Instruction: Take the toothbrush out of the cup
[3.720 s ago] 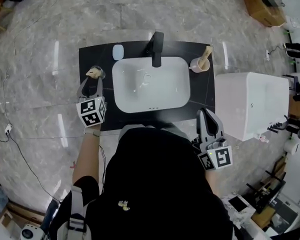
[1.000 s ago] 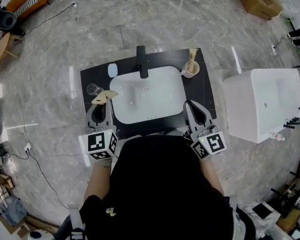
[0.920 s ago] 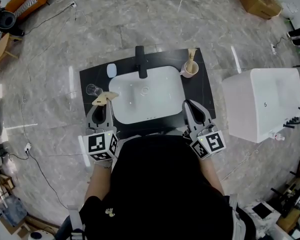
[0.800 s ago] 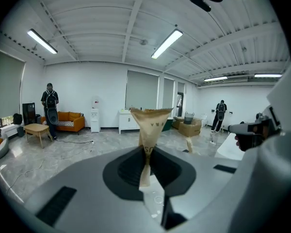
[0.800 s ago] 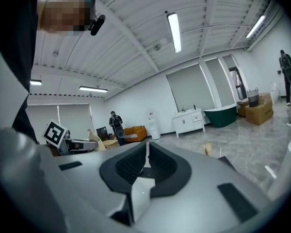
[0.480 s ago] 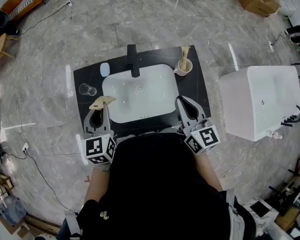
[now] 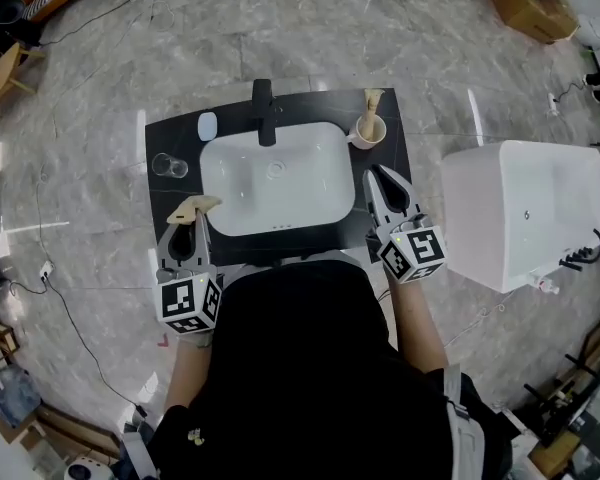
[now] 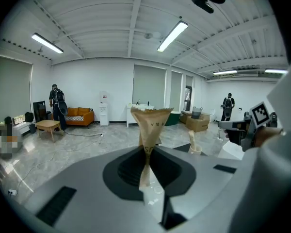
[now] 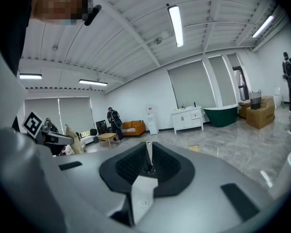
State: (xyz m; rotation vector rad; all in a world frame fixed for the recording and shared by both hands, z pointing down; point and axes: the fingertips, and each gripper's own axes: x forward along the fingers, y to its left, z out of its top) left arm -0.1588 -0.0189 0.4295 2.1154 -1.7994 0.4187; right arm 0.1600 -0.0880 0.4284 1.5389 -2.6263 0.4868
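Left tool (image 7: pixel 188 223) of mine is pinched narrow on the toothbrush (image 8: pixel 148 130), which is wrapped in a tan paper sleeve. In the left gripper view the sleeve stands up from between the jaws, its wide end on top. The head view shows me holding it over the left front part of the counter (image 7: pixel 162 134), just beside the sink (image 7: pixel 280 193) and out of the cup (image 7: pixel 168 165). That cup is clear glass and stands on the counter farther from me, near the left edge, apart from the toothbrush.

My right tool (image 7: pixel 380 178) grips nothing: the right gripper view shows its jaws pressed together. It hangs over the counter to the right of the sink, pointing toward a mug (image 7: pixel 368 130) at the far right corner. A second tan-sleeved brush stands in that mug. A black tap (image 7: pixel 265 111) rises behind the sink, and a small pale oval (image 7: pixel 208 125) lies to its left. A white box (image 7: pixel 515 213) stands on the floor to the right of the counter.
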